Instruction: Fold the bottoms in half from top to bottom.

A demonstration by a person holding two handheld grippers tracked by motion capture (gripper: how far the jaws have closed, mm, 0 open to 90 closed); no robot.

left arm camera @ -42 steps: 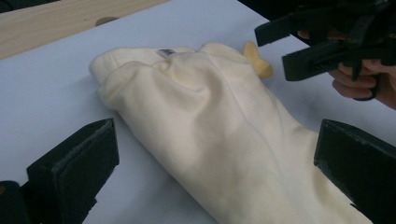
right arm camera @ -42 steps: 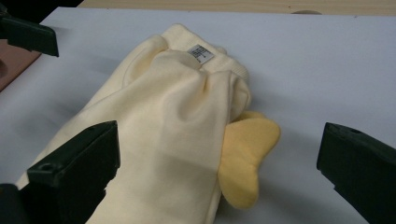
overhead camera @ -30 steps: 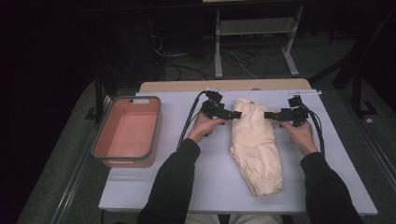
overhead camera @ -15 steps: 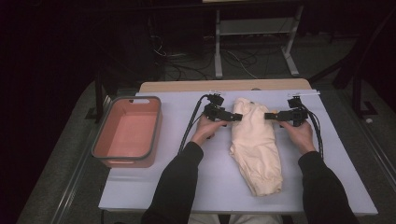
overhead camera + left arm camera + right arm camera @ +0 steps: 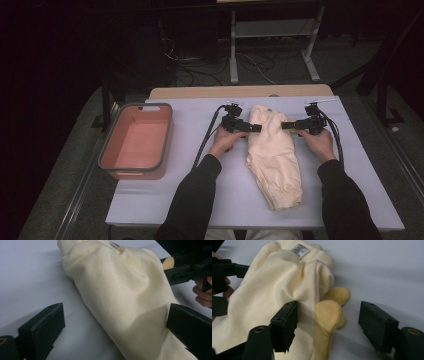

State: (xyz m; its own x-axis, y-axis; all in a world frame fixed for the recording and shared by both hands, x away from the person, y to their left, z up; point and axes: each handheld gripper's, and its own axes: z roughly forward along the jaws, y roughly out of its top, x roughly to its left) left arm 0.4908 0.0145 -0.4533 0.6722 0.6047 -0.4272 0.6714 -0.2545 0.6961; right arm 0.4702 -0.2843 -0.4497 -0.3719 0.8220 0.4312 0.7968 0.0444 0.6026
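Cream garment [image 5: 274, 159] lies lengthwise mid-table; left gripper [image 5: 254, 128] open astride its edge, right gripper [image 5: 287, 126] just closing around its yellow fold [image 5: 328, 319], not yet pinching.

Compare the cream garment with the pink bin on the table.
The cream garment is soft, wrinkled cloth lying flat mid-table; the pink bin is a rigid, grey-rimmed tub at the table's left. The garment has both grippers at its top end; the bin stands untouched. Both rest on the table.

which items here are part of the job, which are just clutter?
In play: cream garment, left tongs, right tongs, whose jaws have just been closing around a yellow fold.
Lying about: pink bin, metal stand, floor cables.
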